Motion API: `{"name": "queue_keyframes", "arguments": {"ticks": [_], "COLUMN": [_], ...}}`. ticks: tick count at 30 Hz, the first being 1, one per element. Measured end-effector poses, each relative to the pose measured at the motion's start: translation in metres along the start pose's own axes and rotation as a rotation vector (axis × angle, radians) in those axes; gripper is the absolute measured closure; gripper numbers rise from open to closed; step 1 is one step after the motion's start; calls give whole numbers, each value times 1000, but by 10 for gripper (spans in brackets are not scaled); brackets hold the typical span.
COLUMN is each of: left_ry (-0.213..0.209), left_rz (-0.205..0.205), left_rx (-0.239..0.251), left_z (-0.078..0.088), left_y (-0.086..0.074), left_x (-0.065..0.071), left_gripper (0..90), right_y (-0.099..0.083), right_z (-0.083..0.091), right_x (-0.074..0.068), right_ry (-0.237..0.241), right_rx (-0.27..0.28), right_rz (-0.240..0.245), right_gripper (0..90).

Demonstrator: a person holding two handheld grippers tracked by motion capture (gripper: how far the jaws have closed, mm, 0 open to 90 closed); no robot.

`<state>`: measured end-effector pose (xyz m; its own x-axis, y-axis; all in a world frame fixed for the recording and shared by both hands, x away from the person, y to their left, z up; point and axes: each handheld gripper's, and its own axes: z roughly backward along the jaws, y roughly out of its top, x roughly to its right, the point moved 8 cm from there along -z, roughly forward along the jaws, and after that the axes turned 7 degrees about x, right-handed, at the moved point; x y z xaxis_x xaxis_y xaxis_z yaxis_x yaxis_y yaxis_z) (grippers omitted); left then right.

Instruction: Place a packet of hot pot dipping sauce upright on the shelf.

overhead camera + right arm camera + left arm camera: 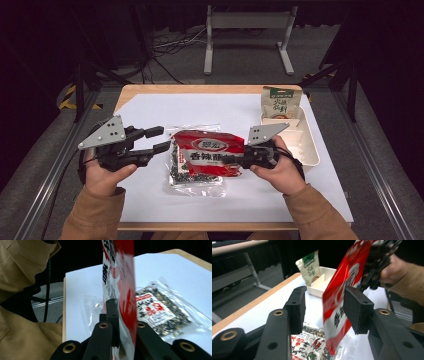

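A red snack bag is lifted over the white sheet, and my right gripper is shut on its right edge. Seen along the right gripper, the red bag stands edge-on, pinched between the jaws. Under it lies a clear bag of dark snacks, also seen lying flat on the sheet. My left gripper is open just left of the red bag. From the left gripper, the red bag hangs ahead between the wide-apart jaws, above the clear bag.
A white divided tray sits at the right of the table, with a green-and-white pouch standing at its far end. The tray and pouch lie beyond the left gripper. A white sheet covers the wooden tabletop.
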<state>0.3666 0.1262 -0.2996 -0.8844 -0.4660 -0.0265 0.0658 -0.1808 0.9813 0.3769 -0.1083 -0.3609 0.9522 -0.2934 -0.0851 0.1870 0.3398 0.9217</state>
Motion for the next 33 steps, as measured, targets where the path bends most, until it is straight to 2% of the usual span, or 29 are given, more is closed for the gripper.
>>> {"name": "queue_keyframes", "arguments": {"ticks": [4,10,14,17,20,26,33], "left_ry": [15,65,73,76,89,106,151], "left_rz": [7,29,33,62,71,97,112], "left_rx": [-15,-53,-53,-59,-69,-74,-127], "left_z": [-1,-3,-3,-4,-5,-6,-5], "left_y": [-7,-24,-33,-43,-52,-62,-81], "left_x": [-8,-26,-37,-44,-53,-62,-73], "left_gripper": [517,510,489,482,474,441,430], "right_y": [2,9,14,17,18,20,18], "right_z": [11,35,51,62,71,90,112], "right_x": [5,16,25,32,40,54,73], "right_ry": [-24,-76,-115,-141,-166,-212,-263], "right_rx": [2,14,21,28,31,43,57], "right_rz": [0,2,3,6,7,8,0], "right_gripper": [894,894,893,894,893,894,896]}}
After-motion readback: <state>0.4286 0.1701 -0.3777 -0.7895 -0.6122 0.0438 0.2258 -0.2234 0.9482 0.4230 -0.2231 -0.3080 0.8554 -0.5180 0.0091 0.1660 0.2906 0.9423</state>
